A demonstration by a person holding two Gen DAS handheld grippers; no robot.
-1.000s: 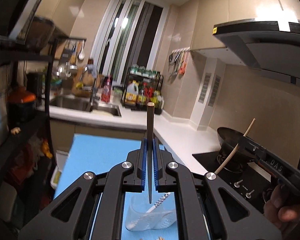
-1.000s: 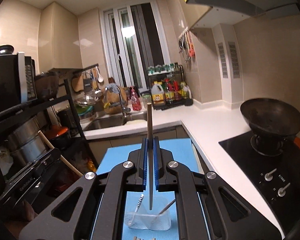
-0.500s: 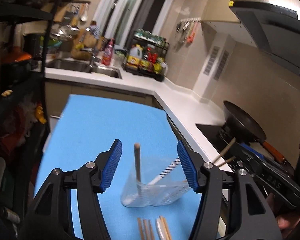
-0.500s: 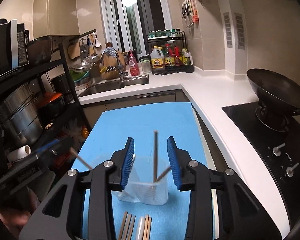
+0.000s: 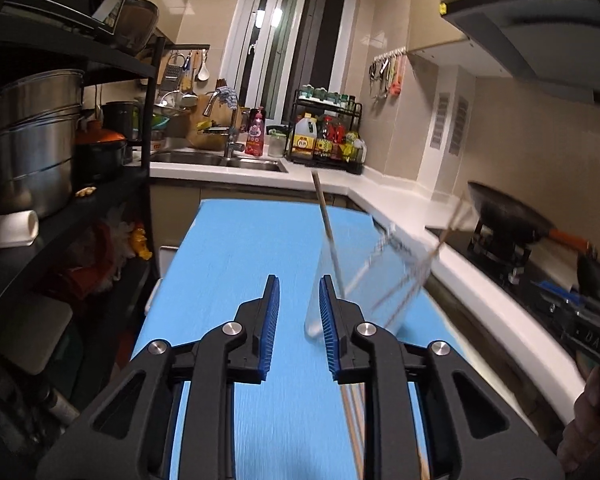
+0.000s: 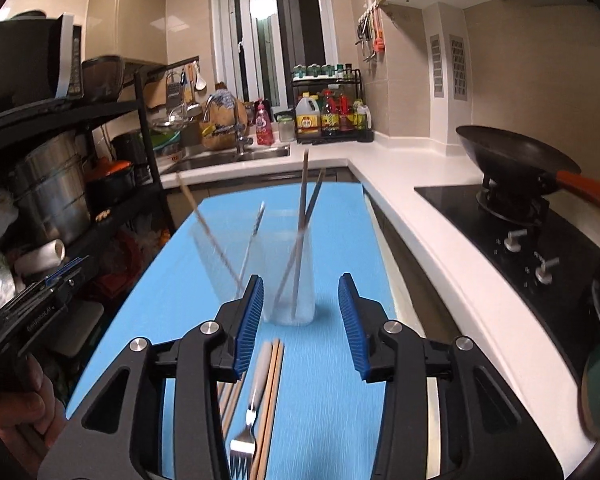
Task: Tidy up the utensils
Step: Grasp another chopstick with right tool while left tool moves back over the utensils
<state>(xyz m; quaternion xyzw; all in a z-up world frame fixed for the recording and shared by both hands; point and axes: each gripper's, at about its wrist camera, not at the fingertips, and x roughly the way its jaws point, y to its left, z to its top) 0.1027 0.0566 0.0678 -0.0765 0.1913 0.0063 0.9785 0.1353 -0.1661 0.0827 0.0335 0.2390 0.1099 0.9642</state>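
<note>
Now both tongs are empty, the left gripper (image 5: 296, 320) narrowing on nothing and the right gripper (image 6: 300, 312) spreading, just short of the clear plastic cup (image 6: 290, 280) of chopsticks, so seemingly the next pick is the steel fork (image 6: 249, 420) and wooden chopsticks (image 6: 271, 392) below the right jaws.

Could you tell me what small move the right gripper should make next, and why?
Probably lower the right gripper, whose fingers are opening with nothing between them, onto the chopsticks beside the fork on the blue mat; these still lie outside the clear cup.
</note>
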